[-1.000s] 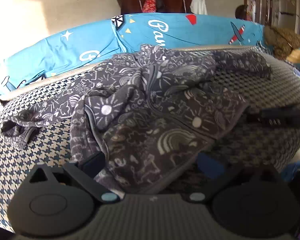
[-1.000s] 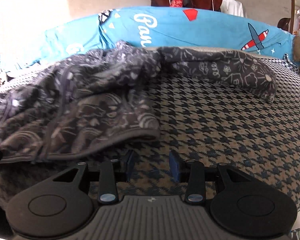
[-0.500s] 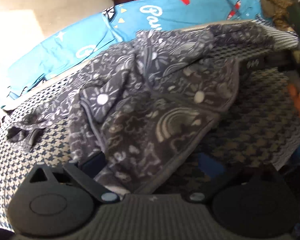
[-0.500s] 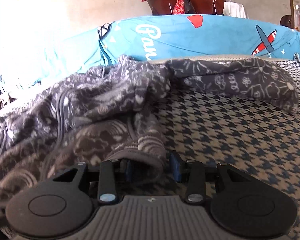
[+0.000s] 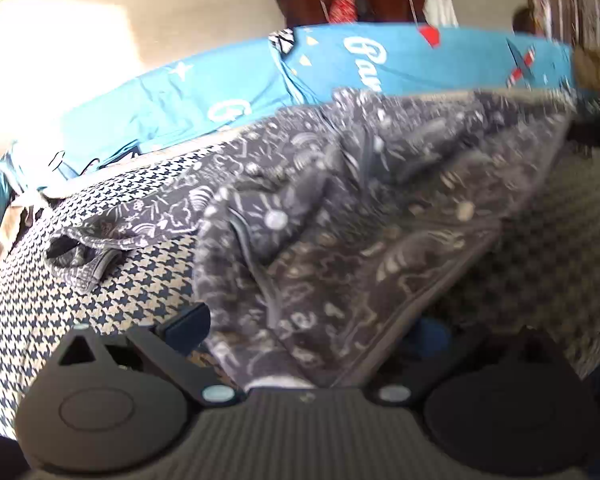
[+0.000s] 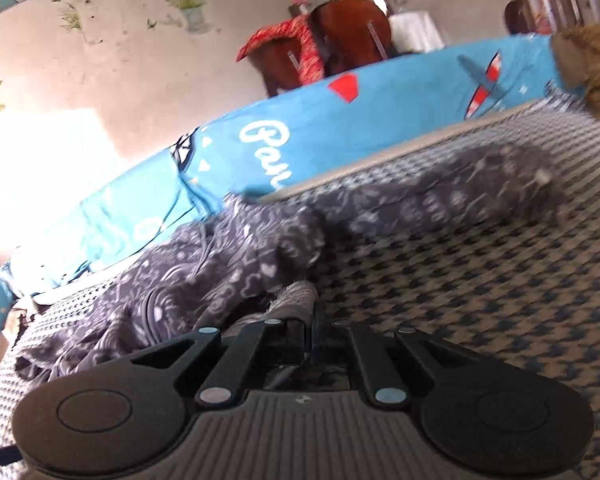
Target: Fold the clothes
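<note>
Item: grey patterned garment [image 5: 340,216], rumpled on the houndstooth bed cover [image 5: 132,280], blue bedding [image 5: 220,88] behind
Right claw [image 6: 312,332]: clenched on the garment's hem
Left claw [image 5: 308,332]: spread wide, hem lying between its fingers
Step, judged: taking hold of the hem to spread or fold; next calls for the left claw to clench
Left view only: loose sleeve [image 5: 100,236]. Right view only: far sleeve [image 6: 460,200], blurred

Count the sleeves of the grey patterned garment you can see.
2. One sleeve lies out to the left on the houndstooth cover, cuff open. The other stretches right, toward the blue bedding. Both belong to the grey garment.
</note>
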{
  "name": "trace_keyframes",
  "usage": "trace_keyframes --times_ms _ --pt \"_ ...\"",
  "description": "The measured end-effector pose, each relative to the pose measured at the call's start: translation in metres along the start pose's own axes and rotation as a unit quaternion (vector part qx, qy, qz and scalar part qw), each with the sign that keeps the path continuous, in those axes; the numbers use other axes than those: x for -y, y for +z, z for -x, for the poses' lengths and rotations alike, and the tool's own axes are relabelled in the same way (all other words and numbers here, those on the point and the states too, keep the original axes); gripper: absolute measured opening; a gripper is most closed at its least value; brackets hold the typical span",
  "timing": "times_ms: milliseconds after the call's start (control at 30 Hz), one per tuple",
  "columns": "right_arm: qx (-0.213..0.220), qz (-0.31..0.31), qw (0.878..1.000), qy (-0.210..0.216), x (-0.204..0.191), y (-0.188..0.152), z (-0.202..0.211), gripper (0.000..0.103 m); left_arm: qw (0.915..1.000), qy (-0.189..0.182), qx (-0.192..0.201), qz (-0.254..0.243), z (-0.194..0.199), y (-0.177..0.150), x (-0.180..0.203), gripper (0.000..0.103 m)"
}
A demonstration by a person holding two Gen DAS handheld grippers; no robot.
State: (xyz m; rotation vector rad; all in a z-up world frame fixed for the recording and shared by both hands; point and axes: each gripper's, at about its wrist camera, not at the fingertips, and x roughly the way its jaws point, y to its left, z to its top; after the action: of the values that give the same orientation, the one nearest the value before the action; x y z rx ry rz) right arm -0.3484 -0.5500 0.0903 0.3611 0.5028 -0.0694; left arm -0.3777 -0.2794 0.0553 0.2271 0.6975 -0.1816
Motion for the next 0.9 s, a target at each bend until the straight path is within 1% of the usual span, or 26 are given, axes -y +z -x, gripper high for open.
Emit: trace_keyframes --times_ms 167,300,400,500,600,767,900 --pt "0.030 0.018 0.999 -0.024 -0.008 0.006 0.032 0.006 0.9989 -0.001 0.020 0.042 0.008 0.006 -0.017 0.103" --pt "0.028 0.020 0.999 -0.036 -0.009 0.003 0.052 0.006 0.9978 -0.010 0.029 0.058 0.013 0.009 -0.025 0.103" --pt "0.028 0.028 0.998 -0.048 -0.010 -0.002 0.068 0.006 0.9977 0.004 0.035 0.058 0.015 0.009 -0.027 0.103" --pt "0.025 0.022 0.998 -0.056 -0.011 -0.008 0.082 0.006 0.9969 0.017 0.038 0.066 0.015 0.010 -0.032 0.103" --pt "0.026 0.017 0.997 -0.072 -0.011 -0.011 0.092 0.005 0.9963 0.037 0.037 0.068 0.013 0.010 -0.034 0.103" --pt "0.010 0.012 0.997 -0.082 -0.004 -0.017 0.084 0.005 0.9943 0.054 0.012 0.091 0.003 0.009 -0.040 0.103" --pt "-0.002 0.010 0.996 -0.086 0.002 -0.022 0.078 0.006 0.9941 0.053 0.006 0.095 0.000 0.007 -0.040 0.103"
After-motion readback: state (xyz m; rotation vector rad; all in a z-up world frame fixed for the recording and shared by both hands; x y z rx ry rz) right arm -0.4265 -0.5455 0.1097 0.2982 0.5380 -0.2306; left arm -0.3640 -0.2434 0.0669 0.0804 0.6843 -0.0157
